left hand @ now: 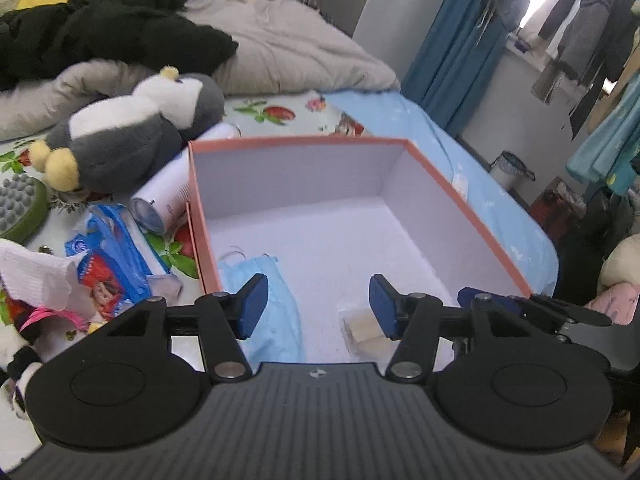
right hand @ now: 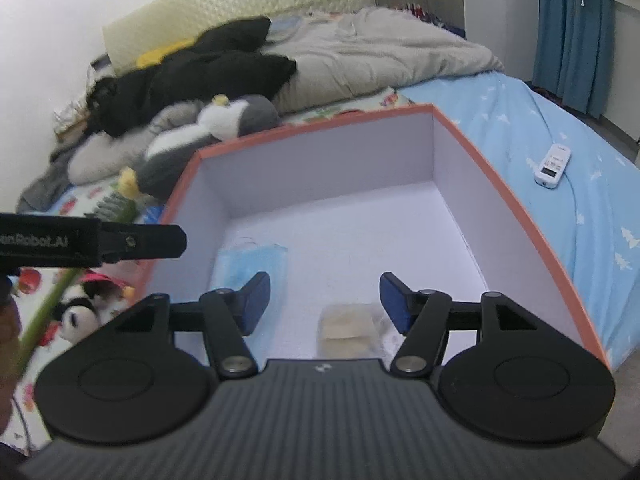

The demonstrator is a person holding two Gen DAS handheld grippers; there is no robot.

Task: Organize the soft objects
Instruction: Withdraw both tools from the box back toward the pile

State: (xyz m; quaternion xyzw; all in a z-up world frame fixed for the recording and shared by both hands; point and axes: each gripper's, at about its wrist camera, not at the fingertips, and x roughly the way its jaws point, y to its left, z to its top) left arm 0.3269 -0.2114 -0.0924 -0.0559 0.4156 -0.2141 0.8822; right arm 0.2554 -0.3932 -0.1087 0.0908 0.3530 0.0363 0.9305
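Blue pleated fabric is what you face next: the face mask (left hand: 260,300) lies flat on the floor of the pink-rimmed box (left hand: 472,216), low and left of centre in the left wrist view. It weighs almost nothing and is limp, so it will likely fold or slide on the smooth card if you push it; take it by a pinch of the cloth along one long edge or at the ear loop end, not from above the flat middle.

Your left gripper (left hand: 314,308) has its jaws spread with nothing between them; the mask sits under and just behind its left pad, so you would shift left to straddle it. Your right gripper (right hand: 326,302) is likewise spread and empty. Below it, lower centre of the right wrist view, lies a small clear packet (right hand: 346,330) with something pale inside, nearer its right pad; the wrap looks slippery and crinkly, so grip across its width.

Outside the box, upper left, the grey and white plush penguin (left hand: 132,136) waits on the bed: bulky, soft, easy to squeeze by a limb.
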